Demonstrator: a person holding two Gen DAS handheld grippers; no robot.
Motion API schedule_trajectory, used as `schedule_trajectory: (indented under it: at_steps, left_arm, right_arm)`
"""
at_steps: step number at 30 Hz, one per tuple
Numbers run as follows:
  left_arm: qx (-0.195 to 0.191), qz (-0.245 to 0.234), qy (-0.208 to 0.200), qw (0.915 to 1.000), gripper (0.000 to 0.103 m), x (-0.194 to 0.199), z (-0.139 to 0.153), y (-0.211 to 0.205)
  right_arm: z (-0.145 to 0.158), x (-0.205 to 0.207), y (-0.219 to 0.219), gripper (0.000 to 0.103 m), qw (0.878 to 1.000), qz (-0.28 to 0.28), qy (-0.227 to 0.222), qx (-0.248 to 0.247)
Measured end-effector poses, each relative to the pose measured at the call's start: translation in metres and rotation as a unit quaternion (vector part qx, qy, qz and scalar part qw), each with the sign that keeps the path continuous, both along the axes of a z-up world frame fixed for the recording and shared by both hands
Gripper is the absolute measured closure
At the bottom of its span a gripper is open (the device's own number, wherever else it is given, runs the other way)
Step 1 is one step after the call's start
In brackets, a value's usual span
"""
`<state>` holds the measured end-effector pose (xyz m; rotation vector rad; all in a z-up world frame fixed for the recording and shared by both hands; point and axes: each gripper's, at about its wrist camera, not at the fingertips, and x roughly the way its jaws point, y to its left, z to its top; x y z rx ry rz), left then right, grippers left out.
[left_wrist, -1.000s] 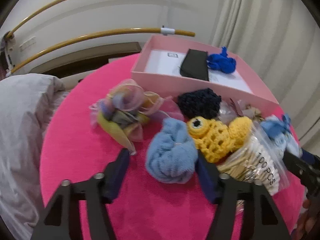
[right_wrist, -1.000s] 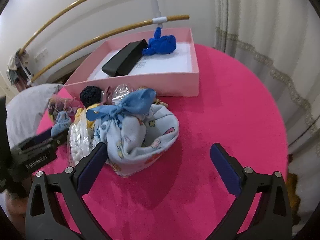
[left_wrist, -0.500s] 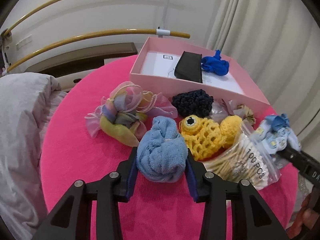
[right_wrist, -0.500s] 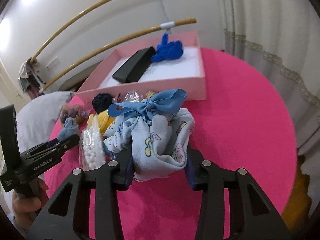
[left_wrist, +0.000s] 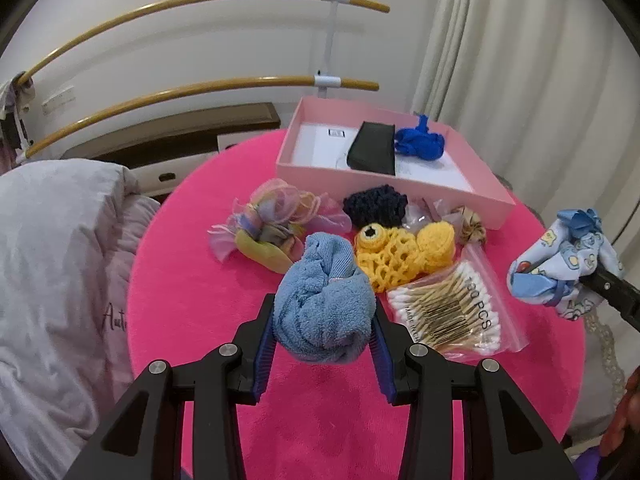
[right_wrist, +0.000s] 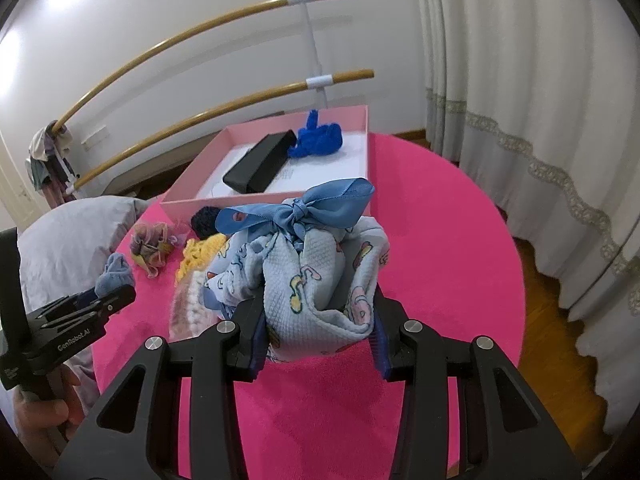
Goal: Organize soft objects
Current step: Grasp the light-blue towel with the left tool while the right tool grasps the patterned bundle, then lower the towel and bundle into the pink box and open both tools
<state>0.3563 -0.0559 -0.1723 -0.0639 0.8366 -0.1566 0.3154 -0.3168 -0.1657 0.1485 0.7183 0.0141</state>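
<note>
Your left hand-held gripper (left_wrist: 324, 334) pinches the rolled light-blue terry towel (left_wrist: 324, 304) just above the round bench with the pink cloth (left_wrist: 192, 300). Your right hand-held gripper (right_wrist: 318, 340) has clamped onto the pale-blue printed cloth pouch tied with a blue satin bow (right_wrist: 316, 272), lifted near the open pink box (left_wrist: 400, 184).

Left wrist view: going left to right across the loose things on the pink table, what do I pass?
Pastel scarf → blue towel in the left tool → bag of cotton swabs → printed cloth bundle.
</note>
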Motion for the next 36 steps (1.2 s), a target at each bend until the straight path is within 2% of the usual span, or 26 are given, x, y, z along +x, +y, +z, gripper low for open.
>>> schedule_trajectory:
  at_steps: [9,16,22,26,36]
  left_arm:
    - [0.01,0.002,-0.02,0.9998,0.063,-0.013,0.033,0.002]
    - [0.012,-0.003,-0.05,0.9987,0.063,0.001,0.07,-0.003]
    - [0.015,-0.01,-0.071,0.9973,0.063,0.037,0.103,-0.008]
    - [0.016,-0.019,-0.076,0.9968,0.063,0.064,0.114,-0.014]
    - [0.012,-0.029,-0.05,0.9983,0.063,0.152,0.112,-0.032]
  right_arm:
    - [0.026,-0.007,0.011,0.064,1.0,0.014,-0.024,-0.005]
    - [0.061,0.013,0.02,0.064,0.998,0.034,-0.055,-0.009]
    - [0.093,0.05,0.023,0.064,0.996,0.04,-0.073,-0.018]
    - [0.108,0.081,0.025,0.064,0.996,0.04,-0.074,-0.025]
    - [0.096,0.158,0.015,0.063,0.999,0.028,-0.027,-0.027]
